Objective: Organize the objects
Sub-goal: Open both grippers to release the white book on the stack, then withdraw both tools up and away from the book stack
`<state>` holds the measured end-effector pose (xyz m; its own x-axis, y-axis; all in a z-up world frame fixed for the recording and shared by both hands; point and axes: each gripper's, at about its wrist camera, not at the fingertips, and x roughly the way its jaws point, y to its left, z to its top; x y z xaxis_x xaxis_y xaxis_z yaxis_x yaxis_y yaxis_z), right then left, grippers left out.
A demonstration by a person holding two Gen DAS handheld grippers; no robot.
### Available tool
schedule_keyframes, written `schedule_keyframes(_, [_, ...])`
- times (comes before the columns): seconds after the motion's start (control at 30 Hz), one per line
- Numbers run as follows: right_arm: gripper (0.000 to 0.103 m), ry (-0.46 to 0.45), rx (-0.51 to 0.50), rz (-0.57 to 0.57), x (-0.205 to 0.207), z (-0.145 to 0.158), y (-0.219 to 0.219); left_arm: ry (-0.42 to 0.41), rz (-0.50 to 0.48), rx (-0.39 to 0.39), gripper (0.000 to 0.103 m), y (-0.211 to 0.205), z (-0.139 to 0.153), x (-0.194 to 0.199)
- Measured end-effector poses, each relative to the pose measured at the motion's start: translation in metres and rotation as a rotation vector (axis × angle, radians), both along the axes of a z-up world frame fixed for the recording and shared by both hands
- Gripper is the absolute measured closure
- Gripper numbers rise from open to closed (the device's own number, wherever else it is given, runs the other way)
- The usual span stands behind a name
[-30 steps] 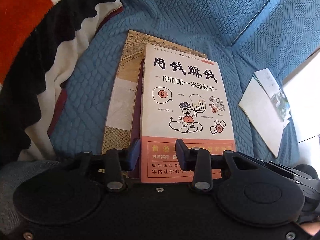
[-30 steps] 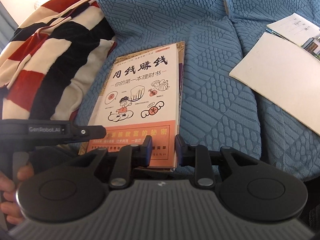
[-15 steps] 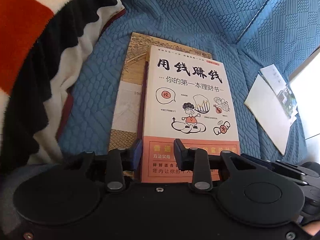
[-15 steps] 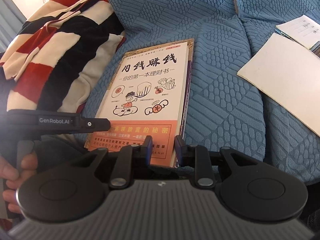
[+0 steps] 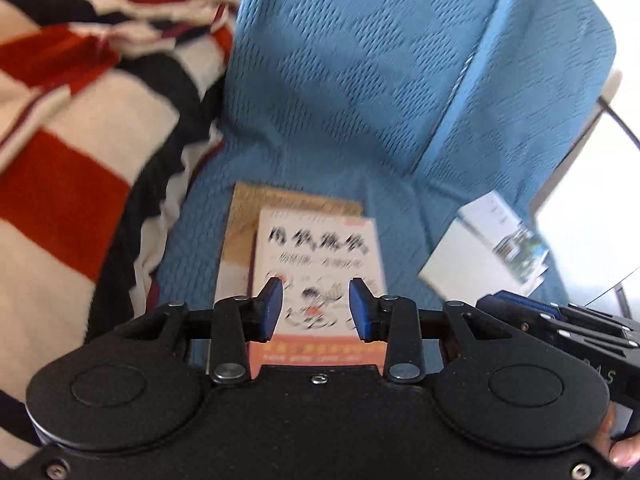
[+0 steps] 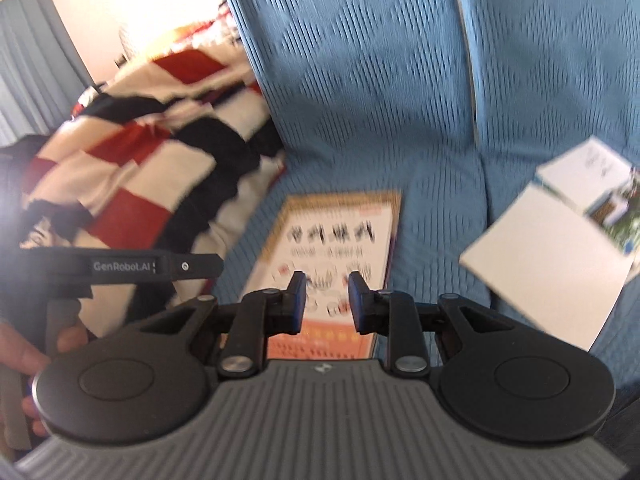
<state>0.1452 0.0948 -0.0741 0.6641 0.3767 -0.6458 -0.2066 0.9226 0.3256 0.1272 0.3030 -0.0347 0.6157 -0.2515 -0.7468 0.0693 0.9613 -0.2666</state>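
Lying flat on the blue quilted sofa cover (image 5: 360, 80), a white-and-orange book (image 5: 320, 256) is seen stacked on a tan book (image 5: 240, 224), below and beyond the left gripper (image 5: 316, 308). Its jaws are parted, just widening, with nothing between them. The right gripper (image 6: 327, 302) is also held narrowly apart and empty above the same book (image 6: 340, 240). A white booklet (image 6: 548, 264) lies at right, a striped blanket (image 6: 152, 168) at left.

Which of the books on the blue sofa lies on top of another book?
The white book with the orange band, near the striped blanket. A brown book lies under it, while the pale booklet lies further right.
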Motion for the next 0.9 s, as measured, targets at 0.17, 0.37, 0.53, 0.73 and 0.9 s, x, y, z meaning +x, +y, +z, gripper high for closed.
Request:
schedule_keyframes(0.17, [0.077, -0.081, 0.013, -0.01, -0.013, 0.032, -0.008, -0.082, -0.004, -0.004, 0.068, -0.008, 0.035, -0.019])
schedule_keyframes(0.37, [0.077, -0.132, 0.006, -0.025, -0.034, 0.055, -0.019, -0.167, 0.013, 0.017, 0.066, -0.017, 0.066, -0.047])
schedule_keyframes(0.53, [0.077, -0.137, -0.014, -0.058, -0.052, 0.061, -0.031, -0.195, 0.034, -0.002, 0.066, -0.019, 0.079, -0.065])
schedule_keyframes(0.73, [0.077, -0.118, -0.037, -0.093, -0.069, 0.059, -0.045, -0.2, 0.022, 0.015, 0.066, -0.03, 0.082, -0.081])
schedule_keyframes(0.9, [0.077, -0.11, -0.045, -0.106, -0.082, 0.055, -0.048, -0.195, 0.001, 0.027, 0.065, -0.044, 0.078, -0.091])
